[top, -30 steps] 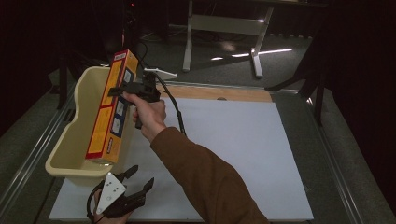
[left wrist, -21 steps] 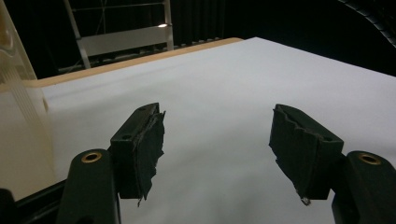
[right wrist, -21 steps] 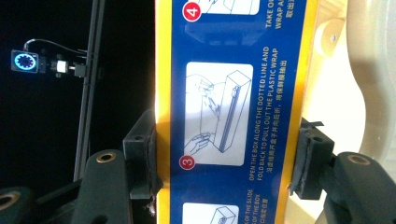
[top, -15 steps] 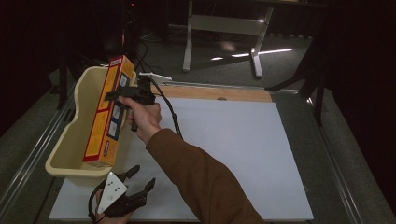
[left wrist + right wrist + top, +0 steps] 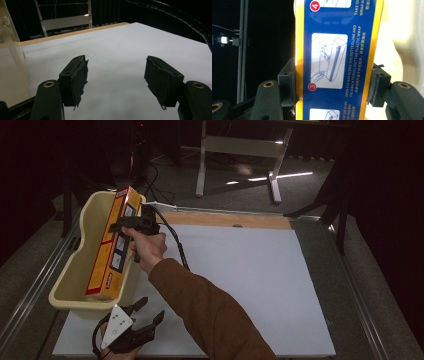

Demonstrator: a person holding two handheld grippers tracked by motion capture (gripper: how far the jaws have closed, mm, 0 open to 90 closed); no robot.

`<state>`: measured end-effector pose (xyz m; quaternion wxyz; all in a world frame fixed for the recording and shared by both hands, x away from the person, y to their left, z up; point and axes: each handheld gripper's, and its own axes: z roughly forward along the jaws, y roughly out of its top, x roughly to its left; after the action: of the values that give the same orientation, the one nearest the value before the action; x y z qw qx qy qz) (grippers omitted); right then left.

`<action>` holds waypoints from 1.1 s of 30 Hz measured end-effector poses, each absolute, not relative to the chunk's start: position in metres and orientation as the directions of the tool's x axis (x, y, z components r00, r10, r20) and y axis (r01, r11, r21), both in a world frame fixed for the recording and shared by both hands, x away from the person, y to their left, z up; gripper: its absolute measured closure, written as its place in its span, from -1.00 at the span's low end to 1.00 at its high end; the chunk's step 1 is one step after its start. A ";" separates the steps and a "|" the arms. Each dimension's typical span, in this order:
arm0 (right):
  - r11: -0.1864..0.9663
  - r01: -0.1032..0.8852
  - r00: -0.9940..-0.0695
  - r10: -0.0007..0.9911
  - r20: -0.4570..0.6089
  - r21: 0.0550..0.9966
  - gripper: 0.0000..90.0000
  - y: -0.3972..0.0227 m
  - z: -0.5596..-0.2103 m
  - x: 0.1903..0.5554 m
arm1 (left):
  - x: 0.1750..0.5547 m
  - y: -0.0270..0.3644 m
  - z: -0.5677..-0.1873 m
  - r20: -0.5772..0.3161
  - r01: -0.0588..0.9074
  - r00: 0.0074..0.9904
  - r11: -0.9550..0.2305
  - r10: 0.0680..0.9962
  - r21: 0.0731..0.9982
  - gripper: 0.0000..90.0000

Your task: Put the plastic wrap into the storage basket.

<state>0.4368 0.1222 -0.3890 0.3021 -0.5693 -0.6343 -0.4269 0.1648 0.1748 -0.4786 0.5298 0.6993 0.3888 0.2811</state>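
Observation:
A long yellow and blue plastic wrap box (image 5: 111, 245) lies slanted along the inside of the cream tub (image 5: 75, 270) at the table's left. My right gripper (image 5: 121, 226) is shut on the box's upper half. In the right gripper view the box (image 5: 337, 50) fills the gap between both pads (image 5: 289, 82), with printed instruction panels facing me. My left gripper (image 5: 147, 312) hovers low at the front left, near the tub's near corner, open. In the left gripper view, my left gripper (image 5: 116, 75) has only the white table sheet (image 5: 120, 42) between its pads.
The white sheet (image 5: 240, 270) covers most of the table, with a wooden strip (image 5: 225, 220) along its far edge. A metal table frame (image 5: 240, 150) stands on the floor beyond. The tub's wall (image 5: 10, 40) rises at the left in the left gripper view.
My right gripper has carried the box further left and down, so it now leans lower inside the tub. The left gripper has stayed put.

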 end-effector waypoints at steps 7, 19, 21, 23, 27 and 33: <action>-0.022 0.982 -0.157 0.474 0.866 0.190 -0.14 0.125 -0.391 0.436 | 0.165 0.175 -0.479 -0.019 0.247 0.539 -0.137 0.842 0.959 -0.24; -0.028 0.978 -0.161 0.527 0.835 0.206 -0.14 0.135 -0.400 0.431 | 0.163 0.177 -0.478 -0.021 0.244 0.533 -0.130 0.846 0.961 -0.24; -0.030 0.981 -0.142 0.546 0.826 0.189 -0.14 0.136 -0.404 0.431 | 0.163 0.177 -0.478 -0.022 0.244 0.533 -0.129 0.846 0.961 -0.24; -0.031 0.984 -0.128 0.550 0.825 0.173 -0.14 0.135 -0.407 0.433 | 0.163 0.177 -0.478 -0.024 0.245 0.532 -0.127 0.847 0.961 -0.24; -0.013 0.988 -0.125 0.544 0.830 0.157 -0.15 0.134 -0.409 0.435 | 0.164 0.177 -0.478 -0.023 0.244 0.531 -0.127 0.847 0.961 -0.24; -0.026 0.993 -0.085 0.539 0.838 0.117 -0.17 0.132 -0.409 0.436 | 0.163 0.177 -0.478 -0.021 0.244 0.530 -0.129 0.848 0.961 -0.24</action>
<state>0.4363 0.1317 -0.4092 0.2985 -0.6071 -0.6310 -0.3798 0.1634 0.1774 -0.4784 0.5303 0.6954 0.3927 0.2845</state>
